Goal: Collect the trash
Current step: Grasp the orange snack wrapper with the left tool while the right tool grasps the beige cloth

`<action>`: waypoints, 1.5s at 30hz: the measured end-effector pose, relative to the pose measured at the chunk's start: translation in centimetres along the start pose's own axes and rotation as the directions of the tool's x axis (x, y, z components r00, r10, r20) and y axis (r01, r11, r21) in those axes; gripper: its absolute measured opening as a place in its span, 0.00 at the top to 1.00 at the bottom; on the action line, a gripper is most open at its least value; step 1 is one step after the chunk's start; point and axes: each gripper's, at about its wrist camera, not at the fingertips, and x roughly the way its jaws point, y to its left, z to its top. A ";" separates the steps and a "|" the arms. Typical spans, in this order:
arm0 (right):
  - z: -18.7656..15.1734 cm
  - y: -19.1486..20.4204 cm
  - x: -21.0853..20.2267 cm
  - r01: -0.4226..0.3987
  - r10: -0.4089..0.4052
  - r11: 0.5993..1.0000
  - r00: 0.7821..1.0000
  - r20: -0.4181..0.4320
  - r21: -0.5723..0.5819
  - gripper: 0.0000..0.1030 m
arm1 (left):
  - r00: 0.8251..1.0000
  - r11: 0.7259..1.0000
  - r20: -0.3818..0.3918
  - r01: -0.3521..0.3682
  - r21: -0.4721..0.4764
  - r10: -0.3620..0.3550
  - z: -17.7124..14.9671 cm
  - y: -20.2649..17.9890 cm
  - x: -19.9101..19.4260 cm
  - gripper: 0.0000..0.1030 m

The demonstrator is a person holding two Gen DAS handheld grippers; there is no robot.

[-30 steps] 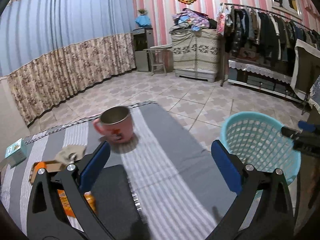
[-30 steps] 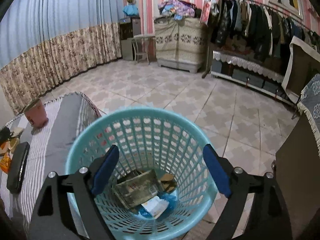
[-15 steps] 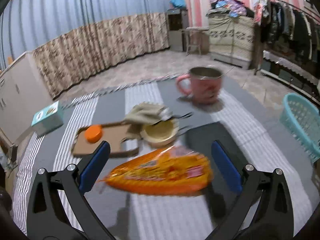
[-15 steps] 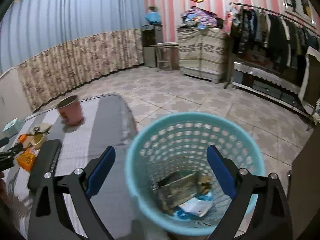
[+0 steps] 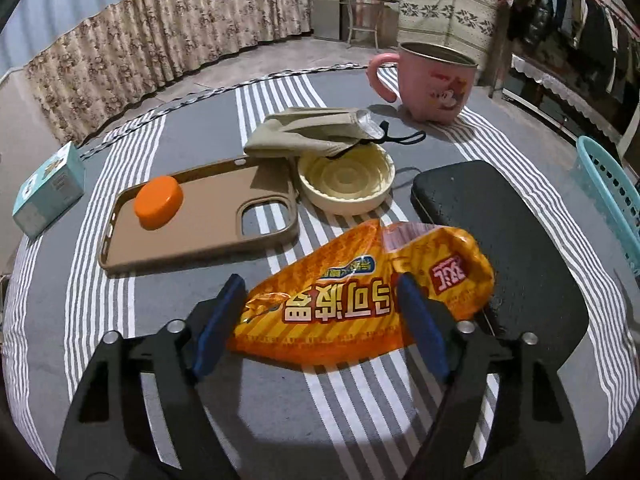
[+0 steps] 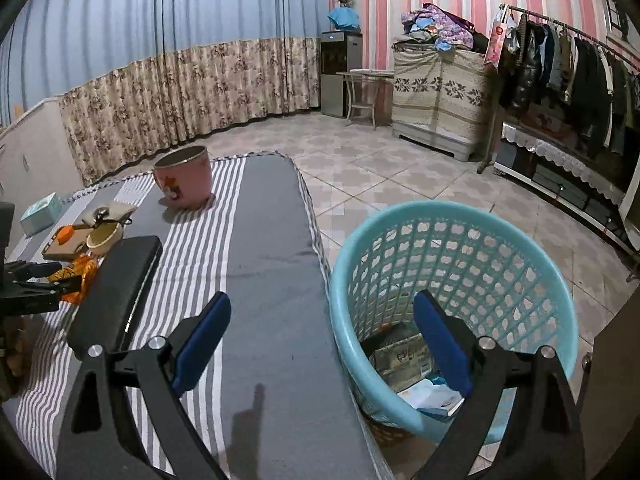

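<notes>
Between the blue-padded jaws of the left gripper (image 5: 320, 312) lies an orange-and-yellow snack packet (image 5: 360, 296) with striped edging. Beyond it sit a tan phone case (image 5: 208, 220), an orange cap (image 5: 158, 202), a cream lid (image 5: 346, 178) and a pink mug (image 5: 434, 82). The tablecloth (image 5: 280, 92) is grey with white stripes. Before the right gripper's (image 6: 322, 332) jaws stands a turquoise lattice basket (image 6: 480, 248).
</notes>
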 end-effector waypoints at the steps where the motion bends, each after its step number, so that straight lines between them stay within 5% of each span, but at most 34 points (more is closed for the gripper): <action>1: -0.1 0.1 0.1 0.005 -0.005 1.000 1.000 -0.008 0.002 0.12 | 1.000 1.000 0.004 0.013 0.005 -0.013 -0.1 -0.1 -0.1 0.44; 4: -0.1 0.6 0.3 0.016 -0.016 1.000 1.000 -0.019 -0.004 0.12 | 1.000 0.999 0.020 0.018 0.050 -0.019 -0.5 -0.7 -0.8 0.69; 8: 0.3 2.1 -0.2 0.018 -0.018 1.000 1.000 -0.012 -0.014 0.12 | 0.997 0.999 0.073 0.013 0.050 -0.016 -0.6 -0.4 -2.3 0.90; 20: 3.4 11.4 0.5 -0.034 0.034 0.996 0.999 -0.010 -0.082 0.12 | 0.943 0.992 0.312 -0.123 0.004 0.115 2.9 7.3 -7.5 0.92; 25: 5.3 17.3 1.6 -0.082 0.083 0.989 0.997 -0.003 -0.123 0.12 | 0.925 0.986 0.344 -0.142 -0.087 0.163 5.4 11.8 -6.6 0.92; 35: 6.3 25.5 7.8 -0.128 0.114 0.973 0.990 -0.083 -0.190 0.14 | 0.925 0.961 0.288 -0.201 -0.189 0.250 4.8 15.9 -4.1 0.92; 40: 6.2 27.3 9.7 -0.151 0.126 0.966 0.983 -0.133 -0.209 0.34 | 0.924 0.961 0.293 -0.190 -0.200 0.244 4.8 16.3 -4.2 0.92; 45: 6.1 27.6 10.0 -0.229 0.193 0.951 0.964 -0.182 -0.208 0.79 | 0.924 0.966 0.298 -0.194 -0.171 0.238 4.5 15.4 -4.0 0.92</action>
